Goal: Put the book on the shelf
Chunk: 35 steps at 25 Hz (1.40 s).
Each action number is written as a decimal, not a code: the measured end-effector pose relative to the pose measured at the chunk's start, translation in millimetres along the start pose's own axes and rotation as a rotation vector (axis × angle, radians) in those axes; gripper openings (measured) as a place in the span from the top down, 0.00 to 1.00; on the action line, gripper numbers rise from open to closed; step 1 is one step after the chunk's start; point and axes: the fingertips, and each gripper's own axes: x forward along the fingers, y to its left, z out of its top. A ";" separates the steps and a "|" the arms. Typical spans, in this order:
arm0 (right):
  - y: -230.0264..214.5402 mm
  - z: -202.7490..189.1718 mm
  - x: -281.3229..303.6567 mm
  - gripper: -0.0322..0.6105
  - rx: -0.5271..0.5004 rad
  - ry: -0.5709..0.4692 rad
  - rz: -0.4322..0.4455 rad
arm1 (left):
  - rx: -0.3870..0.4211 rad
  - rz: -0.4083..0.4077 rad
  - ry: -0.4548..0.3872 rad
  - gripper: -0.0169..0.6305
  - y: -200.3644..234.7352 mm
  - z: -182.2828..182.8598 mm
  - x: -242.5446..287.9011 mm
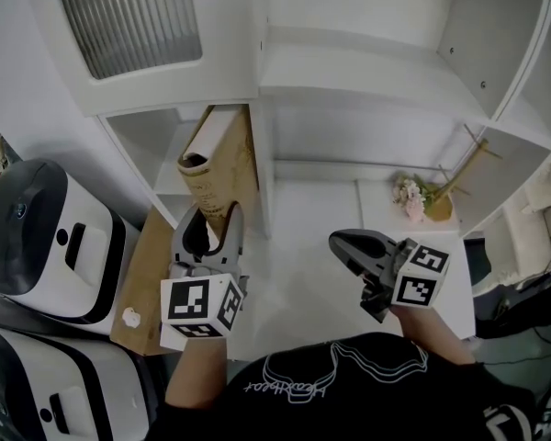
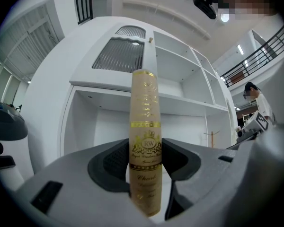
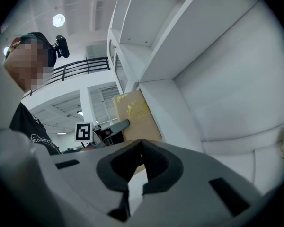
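A tan book (image 1: 222,159) with gold print stands upright, its spine toward me, at the mouth of the white shelf's (image 1: 349,81) narrow left compartment. My left gripper (image 1: 211,219) is shut on its lower part. In the left gripper view the spine (image 2: 144,126) rises straight up between the jaws, which press on both sides. My right gripper (image 1: 342,243) hovers to the right over the wide lower shelf board, shut with nothing in it. The right gripper view shows its jaw tips meeting (image 3: 141,143), with the book's cover (image 3: 132,115) beyond.
A vertical divider (image 1: 264,163) stands just right of the book. Pink flowers (image 1: 410,194) and a wooden stand lie at the shelf's right. Two white-and-black appliances (image 1: 37,237) sit at the left beside a brown board (image 1: 142,274). A person (image 2: 253,96) stands far right.
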 end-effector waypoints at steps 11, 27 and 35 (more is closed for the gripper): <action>-10.0 -0.5 -11.2 0.94 0.015 -0.025 -0.028 | 0.017 0.035 0.010 0.67 2.0 -6.5 24.7; -23.3 -3.4 -16.3 0.94 0.034 -0.024 -0.051 | 0.030 0.093 0.009 0.67 10.2 -13.3 64.1; -31.4 -0.6 -18.7 0.94 0.036 -0.027 -0.061 | 0.034 0.104 0.006 0.67 14.6 -14.0 84.1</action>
